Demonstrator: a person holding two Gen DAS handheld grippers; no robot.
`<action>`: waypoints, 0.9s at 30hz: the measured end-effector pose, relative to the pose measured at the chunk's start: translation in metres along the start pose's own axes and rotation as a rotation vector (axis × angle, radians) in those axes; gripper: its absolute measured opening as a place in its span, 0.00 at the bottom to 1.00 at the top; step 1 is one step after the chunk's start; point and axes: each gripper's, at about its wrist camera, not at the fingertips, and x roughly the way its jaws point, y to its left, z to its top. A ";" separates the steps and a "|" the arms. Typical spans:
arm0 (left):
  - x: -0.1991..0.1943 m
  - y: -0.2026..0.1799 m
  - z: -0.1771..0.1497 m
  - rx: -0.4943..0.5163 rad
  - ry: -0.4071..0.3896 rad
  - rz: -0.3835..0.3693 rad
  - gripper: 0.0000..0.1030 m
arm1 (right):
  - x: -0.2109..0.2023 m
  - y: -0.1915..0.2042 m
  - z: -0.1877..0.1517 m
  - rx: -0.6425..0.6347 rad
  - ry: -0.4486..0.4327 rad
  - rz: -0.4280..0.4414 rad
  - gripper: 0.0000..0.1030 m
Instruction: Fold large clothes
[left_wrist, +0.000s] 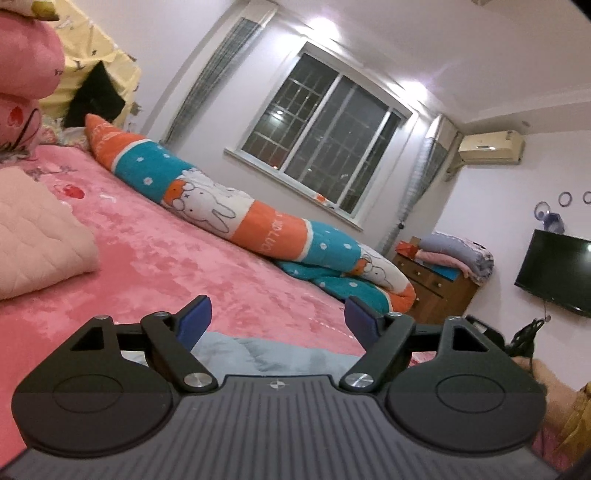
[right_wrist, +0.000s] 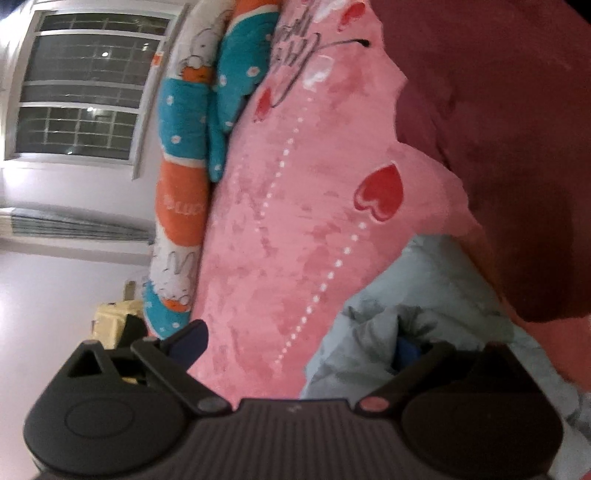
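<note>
Grey quilted garment (right_wrist: 424, 295) on pink bed (left_wrist: 166, 258) looks soft, bulky, limp; both tongs (left_wrist: 277, 317) (right_wrist: 295, 350) gape empty—pinch a hem edge.

A barred window (left_wrist: 325, 162) is set in the pale wall, flanked by grey curtains (left_wrist: 218, 74). A wall television (left_wrist: 554, 273), an air conditioner (left_wrist: 491, 147) and a wooden dresser (left_wrist: 436, 284) are seen nearby.

Pale grey garment (left_wrist: 258, 354) on pink heart-print bedcover (left_wrist: 177, 258).
</note>
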 end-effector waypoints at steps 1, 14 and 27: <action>0.001 0.001 0.000 -0.003 0.004 -0.004 0.94 | -0.005 0.003 0.000 -0.014 0.004 0.012 0.96; 0.010 0.005 -0.002 0.000 0.044 -0.014 0.94 | -0.042 0.005 -0.008 -0.209 0.037 -0.027 0.98; 0.005 0.001 0.001 0.060 0.056 -0.094 0.95 | -0.077 -0.006 -0.089 -0.710 0.086 -0.062 0.98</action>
